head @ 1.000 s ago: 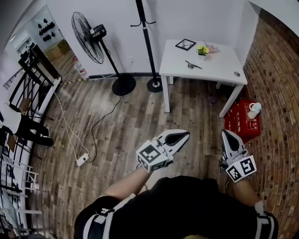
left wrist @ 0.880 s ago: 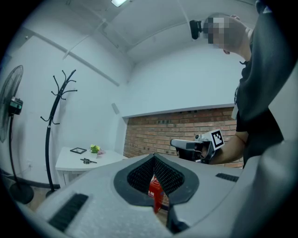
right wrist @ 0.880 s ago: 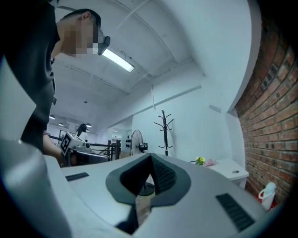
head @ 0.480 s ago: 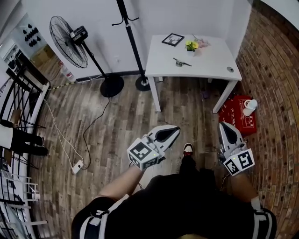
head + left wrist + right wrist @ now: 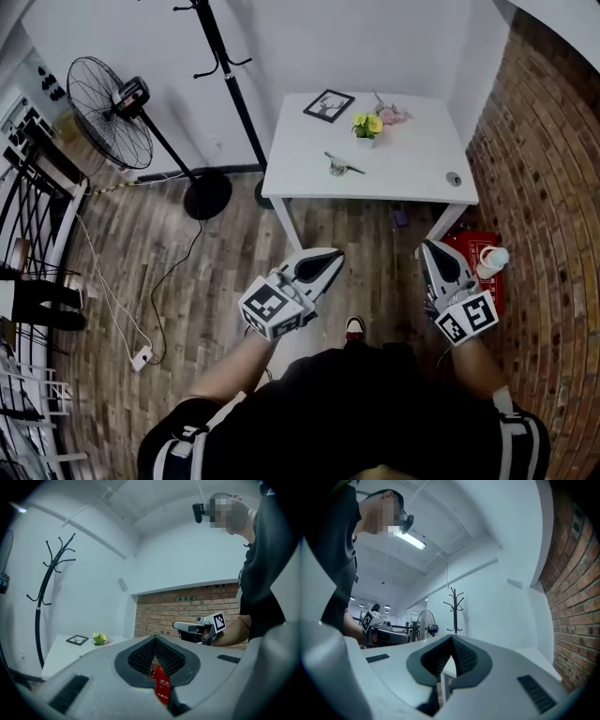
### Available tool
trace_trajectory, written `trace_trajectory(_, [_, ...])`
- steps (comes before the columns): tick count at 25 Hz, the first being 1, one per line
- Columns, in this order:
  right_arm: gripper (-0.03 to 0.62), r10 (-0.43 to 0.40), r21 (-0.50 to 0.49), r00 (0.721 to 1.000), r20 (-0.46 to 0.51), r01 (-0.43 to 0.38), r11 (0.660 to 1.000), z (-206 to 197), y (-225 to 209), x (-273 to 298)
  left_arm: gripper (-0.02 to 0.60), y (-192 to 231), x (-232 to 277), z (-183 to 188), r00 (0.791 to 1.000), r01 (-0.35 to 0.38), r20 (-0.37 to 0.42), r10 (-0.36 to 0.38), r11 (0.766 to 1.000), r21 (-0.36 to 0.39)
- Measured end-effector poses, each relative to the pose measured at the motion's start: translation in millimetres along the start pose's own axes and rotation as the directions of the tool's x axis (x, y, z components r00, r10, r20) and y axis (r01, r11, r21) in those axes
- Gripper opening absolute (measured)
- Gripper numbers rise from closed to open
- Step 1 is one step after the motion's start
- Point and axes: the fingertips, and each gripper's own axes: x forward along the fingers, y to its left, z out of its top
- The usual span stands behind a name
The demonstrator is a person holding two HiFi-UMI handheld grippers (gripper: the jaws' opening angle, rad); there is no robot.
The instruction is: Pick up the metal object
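Note:
The metal object (image 5: 339, 166), small and shiny with a thin dark bar, lies near the middle of the white table (image 5: 412, 173) in the head view. Both grippers hang in the air short of the table's front edge, over the wood floor. My left gripper (image 5: 330, 253) points toward the table with its jaws together and nothing in them; its own view shows the tips (image 5: 154, 638) meeting. My right gripper (image 5: 427, 246) is likewise shut and empty, with its tips (image 5: 452, 638) touching. The metal object does not show in either gripper view.
On the table stand a framed picture (image 5: 328, 105), yellow flowers (image 5: 367, 124) and a small round piece (image 5: 454, 178). A coat stand (image 5: 220, 56) and a fan (image 5: 111, 112) are left of it. A red crate (image 5: 473, 246) with a white bottle (image 5: 492, 258) sits by the brick wall.
The person has walked toward the table, which now sits nearer and larger in the head view. Both grippers have stayed shut and in the same pose in front of the body.

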Motion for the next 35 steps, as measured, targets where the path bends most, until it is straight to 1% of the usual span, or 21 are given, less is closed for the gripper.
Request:
trace_trajectory(4, [-0.003,0.031,0.003,0.999,0.009,-0.031,1.0,1,-42,39,0.008,44,34,8,0.999,-0.044,-0.001,0.044,0.999,0.007])
trace_trajectory(8, [-0.003,0.064,0.013,0.998,0.011,-0.064,0.998,-1,-69,76,0.008,79,53,19,0.997,-0.083,0.003,0.083,0.996,0.012])
trace_trajectory(14, [-0.003,0.117,0.023,0.993,-0.017,-0.116,0.993,-15,-79,127,0.008,117,63,20,0.994,-0.112,-0.007,0.112,0.994,0.012])
trace_trajectory(19, [-0.003,0.129,0.031,0.989,-0.078,-0.127,0.991,-39,-82,165,0.008,156,64,9,0.992,-0.123,-0.012,0.122,0.992,-0.032])
trace_trajectory(23, [-0.003,0.104,0.006,0.987,-0.122,-0.104,0.995,-54,-88,206,0.008,199,69,6,0.995,-0.099,-0.007,0.098,0.993,-0.059])
trace_trajectory(27, [-0.003,0.068,-0.023,0.983,-0.173,-0.073,0.997,-69,-93,248,0.008,241,76,9,0.999,-0.048,0.01,0.048,0.997,-0.054])
trace_trajectory(30, [-0.003,0.06,-0.037,0.98,-0.191,-0.068,0.997,-79,-91,282,0.008,278,75,10,0.999,-0.044,0.014,0.045,0.998,-0.048])
trace_trajectory(35, [-0.003,0.043,-0.041,0.977,-0.207,-0.052,0.998,-88,-91,313,0.008,311,81,10,1.0,-0.016,0.003,0.016,0.999,-0.042])
